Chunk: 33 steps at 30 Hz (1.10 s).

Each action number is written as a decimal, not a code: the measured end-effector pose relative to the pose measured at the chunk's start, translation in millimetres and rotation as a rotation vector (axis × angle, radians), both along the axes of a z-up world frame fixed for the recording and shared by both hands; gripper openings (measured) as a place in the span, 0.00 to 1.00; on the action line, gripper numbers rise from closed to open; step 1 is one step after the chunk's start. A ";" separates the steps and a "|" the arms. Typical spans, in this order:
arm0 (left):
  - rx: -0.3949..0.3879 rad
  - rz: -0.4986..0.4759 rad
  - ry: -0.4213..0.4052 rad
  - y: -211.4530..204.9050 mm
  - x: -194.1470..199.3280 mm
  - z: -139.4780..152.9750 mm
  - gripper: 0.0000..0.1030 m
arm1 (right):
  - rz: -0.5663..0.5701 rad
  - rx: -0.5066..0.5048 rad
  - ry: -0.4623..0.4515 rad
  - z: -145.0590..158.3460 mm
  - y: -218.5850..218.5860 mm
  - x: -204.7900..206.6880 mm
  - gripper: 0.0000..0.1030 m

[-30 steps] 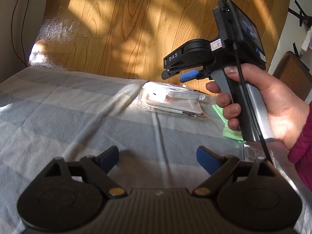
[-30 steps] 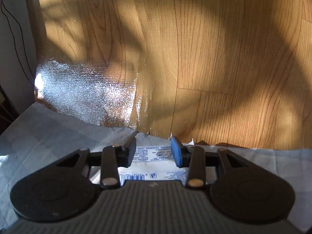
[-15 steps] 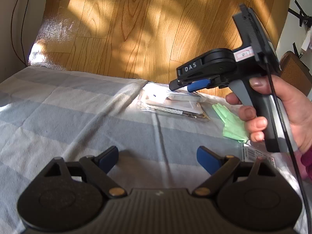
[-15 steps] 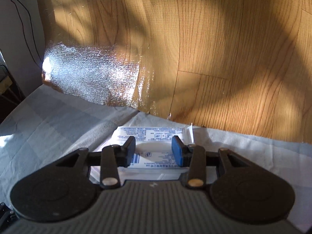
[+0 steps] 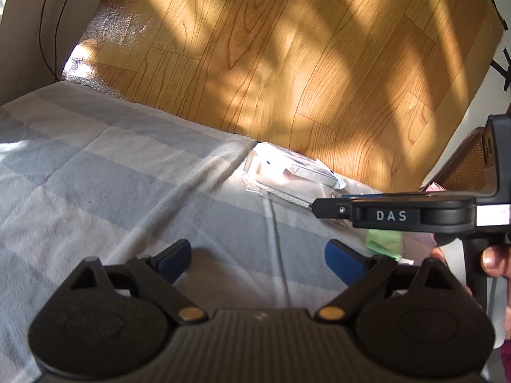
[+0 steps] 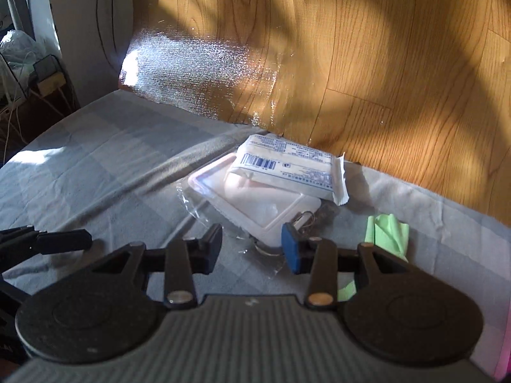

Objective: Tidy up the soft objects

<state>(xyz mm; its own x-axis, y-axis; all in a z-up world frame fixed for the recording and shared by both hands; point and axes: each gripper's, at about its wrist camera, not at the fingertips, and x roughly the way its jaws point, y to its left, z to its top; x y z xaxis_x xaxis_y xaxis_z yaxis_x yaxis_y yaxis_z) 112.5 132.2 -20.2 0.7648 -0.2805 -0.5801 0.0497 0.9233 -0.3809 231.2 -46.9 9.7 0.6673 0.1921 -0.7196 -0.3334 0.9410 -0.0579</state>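
Observation:
A white wipes pack [image 6: 287,169] with blue print lies on a flat pink-and-white packet [image 6: 255,204] in clear wrap, near the blanket's far edge. A key ring [image 6: 303,217] pokes out beside the packet. A folded green cloth [image 6: 389,233] lies to their right. My right gripper [image 6: 252,249] hovers just short of the packet, jaws partly open, nothing pressed between them. My left gripper [image 5: 258,255] is over bare blanket, its jaws opening wider and empty. The left wrist view shows the pack [image 5: 297,172], the green cloth [image 5: 383,239] and the right gripper [image 5: 319,208] side-on.
A grey checked blanket [image 5: 95,175] covers the surface and ends at a wooden floor [image 5: 287,63]. A wall with a hanging cable [image 6: 99,32] stands at the left. A wicker chair [image 5: 472,159] is at the right. A hand [image 5: 491,258] holds the right gripper's handle.
The right gripper has drawn back and to the right. The pack, earlier under its fingers, now lies ahead, and the green cloth has come into view. The left jaws stand slightly wider.

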 end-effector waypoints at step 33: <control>0.040 -0.002 0.002 -6.5 4.0 0.4 0.94 | -0.067 0.055 0.094 -5.1 -49.3 -8.9 0.58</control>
<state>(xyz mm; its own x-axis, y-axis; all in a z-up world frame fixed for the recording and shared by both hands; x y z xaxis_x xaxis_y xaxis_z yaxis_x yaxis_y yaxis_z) 116.4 125.7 -19.8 0.7633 -0.2582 -0.5922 0.0509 0.9378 -0.3433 222.3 -96.1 4.6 0.6102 0.1907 -0.7690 -0.2714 0.9622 0.0233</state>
